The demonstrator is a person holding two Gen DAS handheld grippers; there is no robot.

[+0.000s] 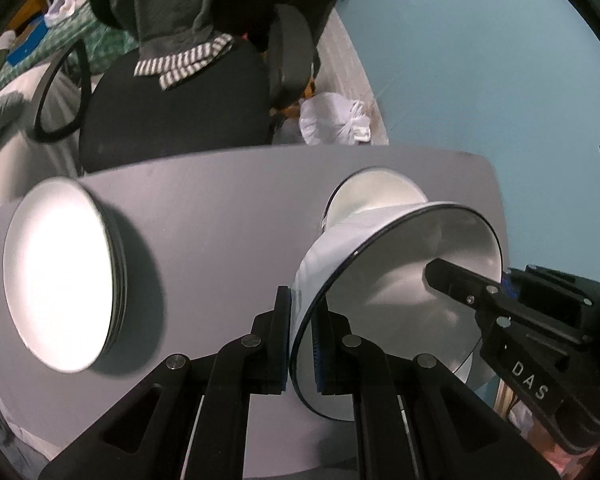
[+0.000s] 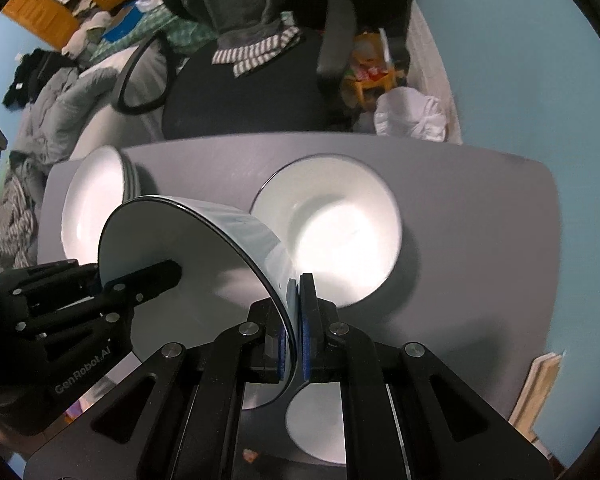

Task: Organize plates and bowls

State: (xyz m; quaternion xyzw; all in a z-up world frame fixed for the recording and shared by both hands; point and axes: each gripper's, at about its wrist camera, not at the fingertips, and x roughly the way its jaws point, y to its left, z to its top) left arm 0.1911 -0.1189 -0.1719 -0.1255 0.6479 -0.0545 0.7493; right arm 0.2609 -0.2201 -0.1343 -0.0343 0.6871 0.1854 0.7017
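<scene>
A white bowl with a dark rim (image 1: 400, 280) (image 2: 188, 248) hangs tilted above the grey table (image 1: 220, 200), held from both sides. My left gripper (image 1: 303, 308) is shut on its near rim. My right gripper (image 2: 298, 300) is shut on the opposite rim. Each view shows the other gripper's inner finger (image 1: 452, 280) (image 2: 156, 272) lying inside the bowl. Below and behind the held bowl, a second white bowl (image 2: 332, 232) (image 1: 376, 196) sits on the table. A stack of white plates (image 1: 60, 272) (image 2: 96, 200) rests at the table's left end.
A black office chair (image 1: 172, 120) with grey clothes draped over it stands past the table's far edge. A white plastic bag (image 1: 332, 120) lies on the floor at the far right corner. Blue floor surrounds the table on the right. Bedding and clutter lie at the far left.
</scene>
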